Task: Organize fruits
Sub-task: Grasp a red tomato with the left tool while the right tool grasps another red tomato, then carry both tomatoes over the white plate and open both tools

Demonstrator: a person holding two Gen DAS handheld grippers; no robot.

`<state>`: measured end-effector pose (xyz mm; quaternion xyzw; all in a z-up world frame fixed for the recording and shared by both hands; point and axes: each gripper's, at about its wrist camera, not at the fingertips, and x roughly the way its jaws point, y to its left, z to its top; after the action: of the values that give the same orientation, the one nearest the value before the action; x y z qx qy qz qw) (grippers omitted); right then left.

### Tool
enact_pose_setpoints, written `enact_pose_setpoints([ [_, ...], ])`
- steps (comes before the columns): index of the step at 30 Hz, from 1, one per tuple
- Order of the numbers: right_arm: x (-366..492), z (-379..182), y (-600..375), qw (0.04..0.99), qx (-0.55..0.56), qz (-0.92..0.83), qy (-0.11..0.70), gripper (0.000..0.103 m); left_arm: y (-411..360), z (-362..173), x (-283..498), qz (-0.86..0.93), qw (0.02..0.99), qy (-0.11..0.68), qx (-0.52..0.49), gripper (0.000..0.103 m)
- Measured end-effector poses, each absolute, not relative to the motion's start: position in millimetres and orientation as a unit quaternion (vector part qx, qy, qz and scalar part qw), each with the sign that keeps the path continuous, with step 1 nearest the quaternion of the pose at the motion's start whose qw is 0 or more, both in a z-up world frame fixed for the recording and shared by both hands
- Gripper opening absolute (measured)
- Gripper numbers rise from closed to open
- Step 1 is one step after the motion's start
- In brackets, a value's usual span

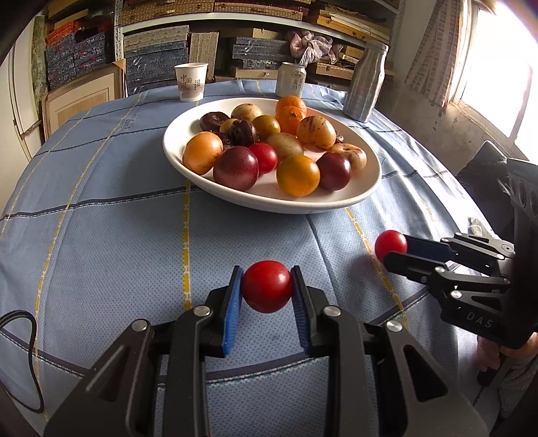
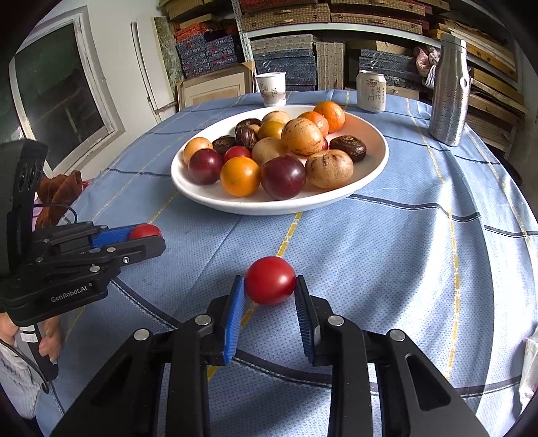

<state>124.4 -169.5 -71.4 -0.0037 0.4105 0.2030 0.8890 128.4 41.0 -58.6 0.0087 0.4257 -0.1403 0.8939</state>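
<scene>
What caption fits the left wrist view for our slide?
Left gripper pinches a small red tomato over the blue checked tablecloth, before a white oval fruit plate.

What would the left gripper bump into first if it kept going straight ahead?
Holding its red tomato, the left gripper points toward the white fruit plate. Its near rim probably comes first, after bare tablecloth, though height above the table is unclear.

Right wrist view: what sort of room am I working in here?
Probably a storeroom doubling as a dining corner, not a kitchen: shelves packed with stacked patterned boxes fill the back wall, framed boards lean beside them, and the clothed table holds the fruit plate.
</scene>
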Motion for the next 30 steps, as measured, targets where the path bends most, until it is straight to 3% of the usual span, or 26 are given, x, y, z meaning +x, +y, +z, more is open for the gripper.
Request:
enact_pose_setpoints([
  [12,110.9,-50.1,-180.4,0.905,0.028,0.206,0.372,0.030,51.9,-38.0,116.0,-0.134,0.910,0.393,-0.005,0.027],
  [24,103.3,18.5,-217.8,0.933,0.064,0.193,0.296,0.030,49.9,28.3,128.0,-0.075,0.945,0.316,0.028,0.027],
  [30,123.7,55.7,-219.4,0.945,0.049,0.180,0.269,0.030,35.3,36.8,158.2,-0.068,0.950,0.304,0.020,0.027],
])
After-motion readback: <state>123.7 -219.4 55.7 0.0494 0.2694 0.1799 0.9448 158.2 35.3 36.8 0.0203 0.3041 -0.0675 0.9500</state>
